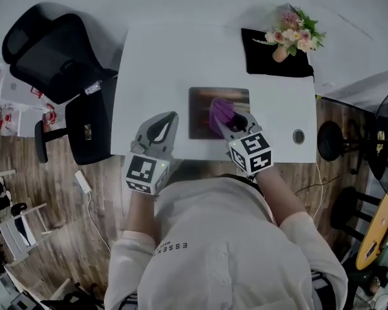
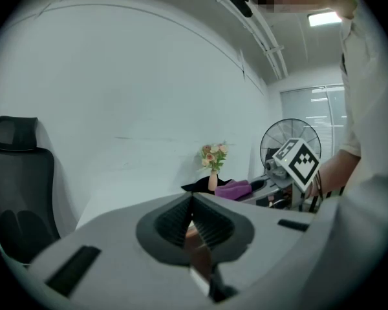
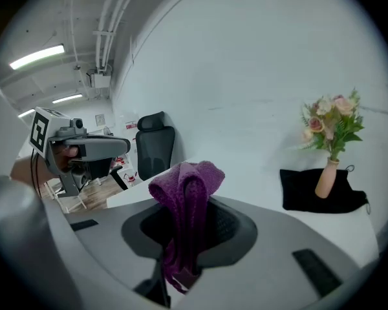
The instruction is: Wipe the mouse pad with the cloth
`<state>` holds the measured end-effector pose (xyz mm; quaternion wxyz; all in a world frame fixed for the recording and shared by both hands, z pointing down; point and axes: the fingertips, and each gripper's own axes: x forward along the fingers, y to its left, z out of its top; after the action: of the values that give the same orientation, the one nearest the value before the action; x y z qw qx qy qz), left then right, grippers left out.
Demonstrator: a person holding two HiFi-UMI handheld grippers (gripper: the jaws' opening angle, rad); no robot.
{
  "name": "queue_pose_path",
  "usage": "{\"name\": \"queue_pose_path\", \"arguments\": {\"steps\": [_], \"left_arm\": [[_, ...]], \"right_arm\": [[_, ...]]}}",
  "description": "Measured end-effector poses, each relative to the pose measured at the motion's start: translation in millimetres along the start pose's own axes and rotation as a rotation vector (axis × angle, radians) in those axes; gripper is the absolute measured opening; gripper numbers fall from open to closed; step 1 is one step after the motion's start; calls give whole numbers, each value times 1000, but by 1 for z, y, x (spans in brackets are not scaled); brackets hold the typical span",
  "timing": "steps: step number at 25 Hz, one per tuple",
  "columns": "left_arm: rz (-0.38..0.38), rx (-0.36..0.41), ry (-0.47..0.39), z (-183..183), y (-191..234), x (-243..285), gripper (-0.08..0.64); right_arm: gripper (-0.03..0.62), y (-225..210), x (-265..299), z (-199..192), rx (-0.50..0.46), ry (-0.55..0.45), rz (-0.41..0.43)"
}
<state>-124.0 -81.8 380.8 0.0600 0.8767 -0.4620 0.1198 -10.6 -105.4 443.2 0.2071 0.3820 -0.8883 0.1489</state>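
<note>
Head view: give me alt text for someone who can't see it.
From above, the right gripper holds a purple cloth over a dark mouse pad on a white desk; the left gripper, shut and empty, is just left of the pad. A vase of flowers stands on a black cloth at the far right.

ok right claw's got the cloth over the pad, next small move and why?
Probably tip the right claw down until the purple cloth presses on the mouse pad, then sweep. The claw is shut on the cloth over the pad's right half, but its view looks level toward the wall, so the cloth seems lifted. The left claw is shut and empty beside the pad.
</note>
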Motion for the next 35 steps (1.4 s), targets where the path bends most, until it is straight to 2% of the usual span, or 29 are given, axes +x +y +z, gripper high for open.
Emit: {"name": "queue_pose_path", "arguments": {"steps": [7,10,15,20,27,31,35], "left_arm": [[-54,7,-6,-17,58,18,1],[-67,-19,13,-29,80,26,2],[-104,-5,31,-45,102,42,1],[-119,-10,60,-57,107,50,2],[-70,-27,94,-64,105,54,2],[-53,-43,105,-63,93,59,2],[-61,-35,116,-62,78,68,1]], "right_arm": [[94,6,80,-16,34,161,17],[94,9,113,-26,71,229,29],[94,2,154,-45,134,334,37],[94,-2,175,-59,155,386,47],[94,-8,186,-69,178,421,121],[94,-12,184,-71,178,426,179],[94,-23,177,-73,202,426,188]]}}
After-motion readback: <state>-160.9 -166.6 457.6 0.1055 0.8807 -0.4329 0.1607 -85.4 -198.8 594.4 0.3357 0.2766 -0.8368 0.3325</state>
